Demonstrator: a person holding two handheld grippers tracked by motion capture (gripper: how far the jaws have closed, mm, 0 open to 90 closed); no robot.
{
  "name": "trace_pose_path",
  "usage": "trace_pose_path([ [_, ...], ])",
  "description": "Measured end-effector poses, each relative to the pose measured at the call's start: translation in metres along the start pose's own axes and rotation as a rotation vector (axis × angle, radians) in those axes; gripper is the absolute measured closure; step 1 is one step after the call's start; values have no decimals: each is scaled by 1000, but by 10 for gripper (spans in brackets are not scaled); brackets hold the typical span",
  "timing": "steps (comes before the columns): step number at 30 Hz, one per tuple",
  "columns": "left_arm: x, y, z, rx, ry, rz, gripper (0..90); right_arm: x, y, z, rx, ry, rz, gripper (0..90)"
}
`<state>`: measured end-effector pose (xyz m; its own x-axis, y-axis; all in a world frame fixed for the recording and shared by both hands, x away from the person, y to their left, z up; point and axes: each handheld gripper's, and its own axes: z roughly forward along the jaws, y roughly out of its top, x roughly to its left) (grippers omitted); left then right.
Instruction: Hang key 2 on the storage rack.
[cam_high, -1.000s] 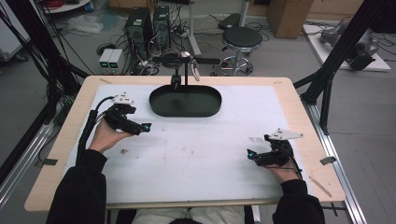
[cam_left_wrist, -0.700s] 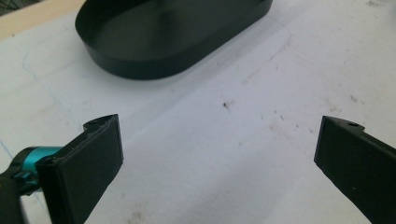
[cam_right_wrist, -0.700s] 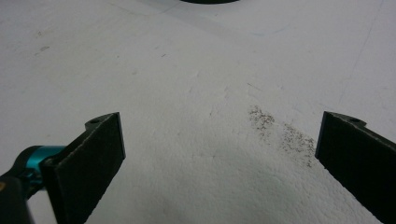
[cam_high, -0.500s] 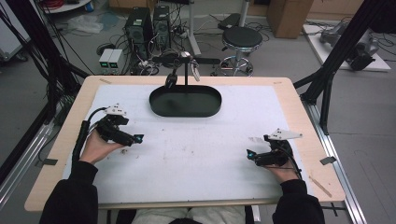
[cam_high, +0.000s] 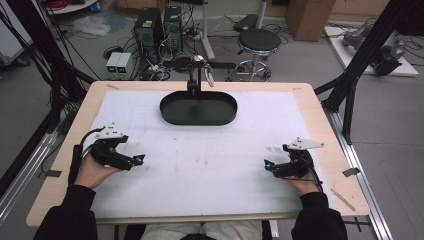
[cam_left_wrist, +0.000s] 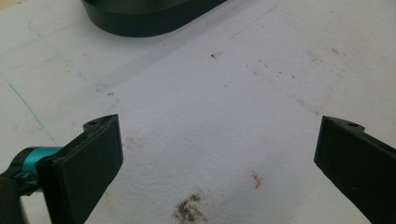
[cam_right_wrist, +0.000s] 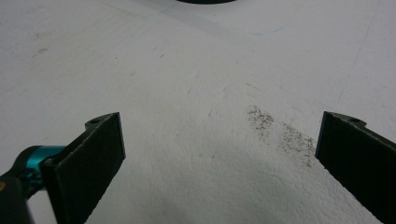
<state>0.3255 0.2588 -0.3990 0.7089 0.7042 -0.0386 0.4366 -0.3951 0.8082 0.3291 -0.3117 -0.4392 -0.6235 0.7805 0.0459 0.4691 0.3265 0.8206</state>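
Both hand-held grippers, left (cam_high: 139, 160) and right (cam_high: 267, 164), are resting released on the counter (cam_high: 320, 130) holding nothing, tray (cam_high: 198, 108) sitting well ahead between them, so I'm judging any reach risks clipping its rim and shoving it.

Wooden worktop (cam_high: 325, 125) w/ stained white mat (cam_high: 210, 160); black oval tray (cam_high: 198, 108) sits well ahead of both fingers.
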Motion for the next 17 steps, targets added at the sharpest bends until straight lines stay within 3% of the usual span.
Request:
trace_pose_path([
  [6, 3, -21, -12, -53, 0, -32, 17, 0, -1, 1, 4, 3, 3, 6],
  [12, 7, -38, -22, -85, 32, -69, 17, 1, -1, 1, 11, 4, 2, 7],
  [17, 7, -47, -27, -102, 58, -77, 17, 1, -2, 2, 17, 1, -4, 7],
])
